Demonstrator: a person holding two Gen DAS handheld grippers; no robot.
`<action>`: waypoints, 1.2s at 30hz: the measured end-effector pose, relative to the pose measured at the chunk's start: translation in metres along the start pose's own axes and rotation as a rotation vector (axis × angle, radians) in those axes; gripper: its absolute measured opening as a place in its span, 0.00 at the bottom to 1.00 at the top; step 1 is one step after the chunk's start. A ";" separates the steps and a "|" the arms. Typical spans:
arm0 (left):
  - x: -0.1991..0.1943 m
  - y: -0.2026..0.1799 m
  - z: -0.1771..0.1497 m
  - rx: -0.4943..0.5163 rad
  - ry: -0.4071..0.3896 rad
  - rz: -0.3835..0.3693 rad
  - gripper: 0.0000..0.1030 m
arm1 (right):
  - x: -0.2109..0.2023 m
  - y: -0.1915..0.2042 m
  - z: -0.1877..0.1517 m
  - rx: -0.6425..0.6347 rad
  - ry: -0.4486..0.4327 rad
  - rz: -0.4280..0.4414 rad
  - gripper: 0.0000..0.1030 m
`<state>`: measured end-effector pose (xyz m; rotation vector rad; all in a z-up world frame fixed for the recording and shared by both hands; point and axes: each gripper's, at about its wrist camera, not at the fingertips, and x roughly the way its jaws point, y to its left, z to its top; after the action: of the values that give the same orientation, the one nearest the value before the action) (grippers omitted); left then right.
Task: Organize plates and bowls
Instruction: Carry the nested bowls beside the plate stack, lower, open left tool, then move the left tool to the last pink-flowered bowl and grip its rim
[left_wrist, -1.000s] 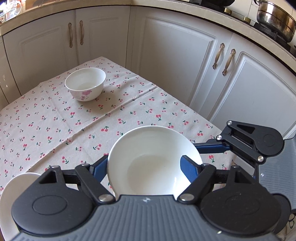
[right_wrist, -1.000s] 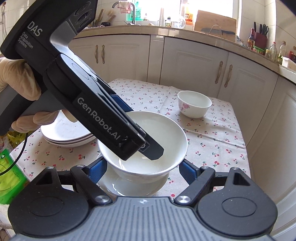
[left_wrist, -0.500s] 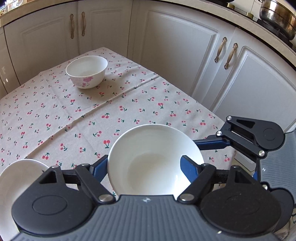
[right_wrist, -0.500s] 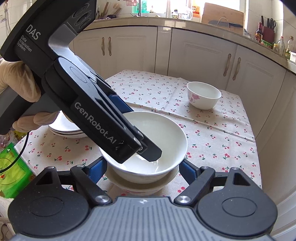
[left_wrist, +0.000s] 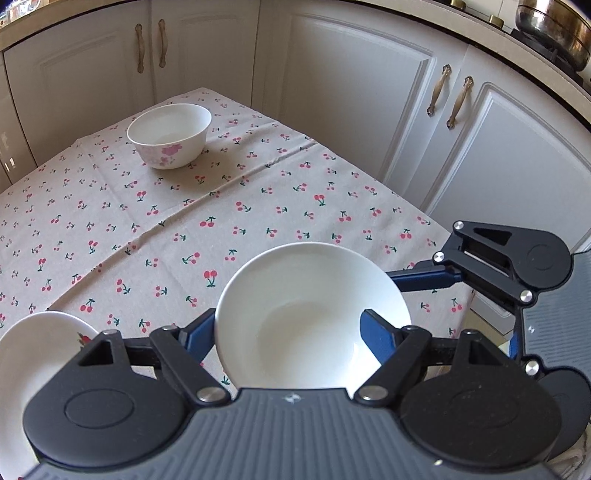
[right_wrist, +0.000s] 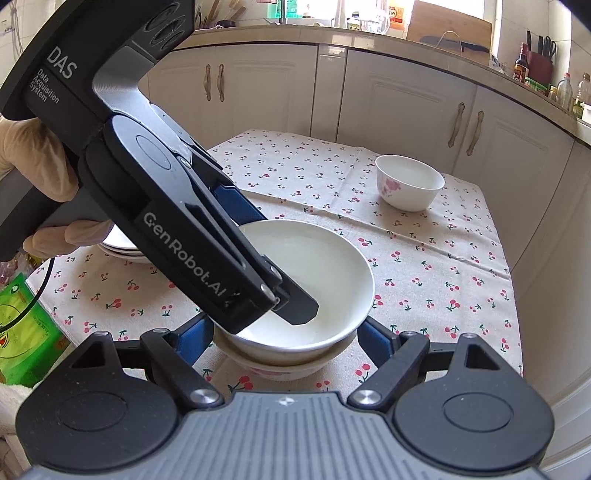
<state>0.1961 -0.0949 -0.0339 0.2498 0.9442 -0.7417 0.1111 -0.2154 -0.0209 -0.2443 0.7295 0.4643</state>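
Left gripper (left_wrist: 288, 328) is clamped on the white bowl (right_wrist: 314, 258). From the right wrist cam, one finger (right_wrist: 297, 308) sits down inside the bowl near its floor. The other, blue one runs behind the far-left rim, outside the wall. My gloved hand (right_wrist: 33, 162) is on the handle, gripper pitched steeply down.

In the left cam the bowl fills the gap between my fingers, close in against the gripper body, near rim hidden under it. It's at the near-right part of the table, close to the edge by the cabinets (left_wrist: 369, 110).

Bowl orientation: mouth up, rim close to level. It's round, so the only axis is the vertical one through its centre.

It sits directly over a lower bowl (right_wrist: 280, 369) with a pink pattern, nested into it, rims nearly concentric. Can't tell if it's fully seated.

Right gripper (right_wrist: 286, 338): blue fingers (right_wrist: 195, 338) flank the lower bowl, one tight against each side. Can't tell whether the pads actually press on it.

Further out on the cherry-print tablecloth (left_wrist: 258, 206):
- A small flowered bowl (left_wrist: 170, 134) stands upright at the far corner, well apart from the pair.
- A stack of plates (right_wrist: 122, 247) sits to the left, partly hidden behind the left gripper.
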 end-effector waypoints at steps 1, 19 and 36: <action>0.000 0.000 0.000 0.000 0.001 0.000 0.79 | 0.000 0.000 0.000 0.001 0.000 0.001 0.86; -0.025 0.014 0.025 0.036 -0.094 0.026 0.83 | -0.021 -0.023 0.018 -0.001 -0.101 -0.011 1.00; 0.025 0.096 0.112 -0.013 -0.084 0.057 0.83 | 0.039 -0.113 0.076 -0.041 -0.106 -0.074 1.00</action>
<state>0.3413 -0.0925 -0.0003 0.2319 0.8590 -0.6880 0.2353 -0.2731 0.0136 -0.2822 0.6057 0.4187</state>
